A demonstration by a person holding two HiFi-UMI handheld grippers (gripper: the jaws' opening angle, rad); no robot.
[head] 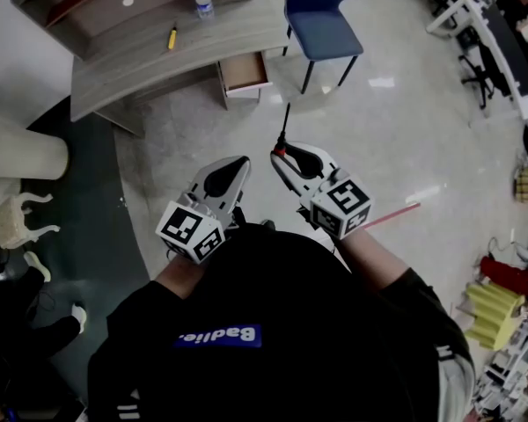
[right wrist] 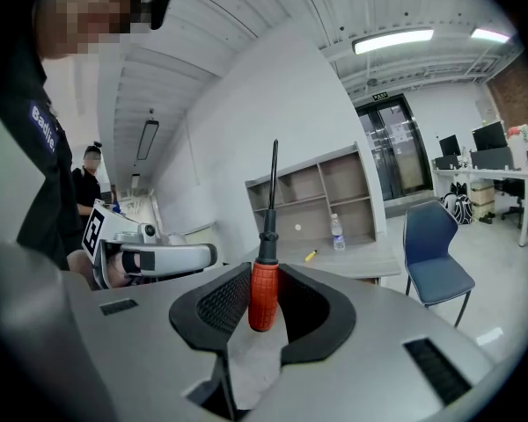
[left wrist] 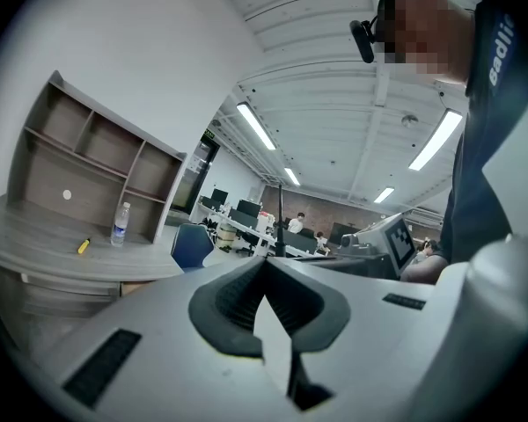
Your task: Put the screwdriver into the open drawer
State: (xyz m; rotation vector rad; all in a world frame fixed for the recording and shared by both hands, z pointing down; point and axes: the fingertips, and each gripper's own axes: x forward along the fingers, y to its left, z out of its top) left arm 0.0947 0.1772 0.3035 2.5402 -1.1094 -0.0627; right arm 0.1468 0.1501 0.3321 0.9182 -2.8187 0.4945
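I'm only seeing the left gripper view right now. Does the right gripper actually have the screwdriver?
Observer: Yes. In the right gripper view the right gripper is shut on the screwdriver, its orange handle between the pads and its shaft pointing up.
Operator: And the drawer, is it open?
Observer: The head view shows the drawer pulled out from under the desk, just left of the blue chair.

Chair (head: 326, 32) just beside open drawer (head: 245, 72)
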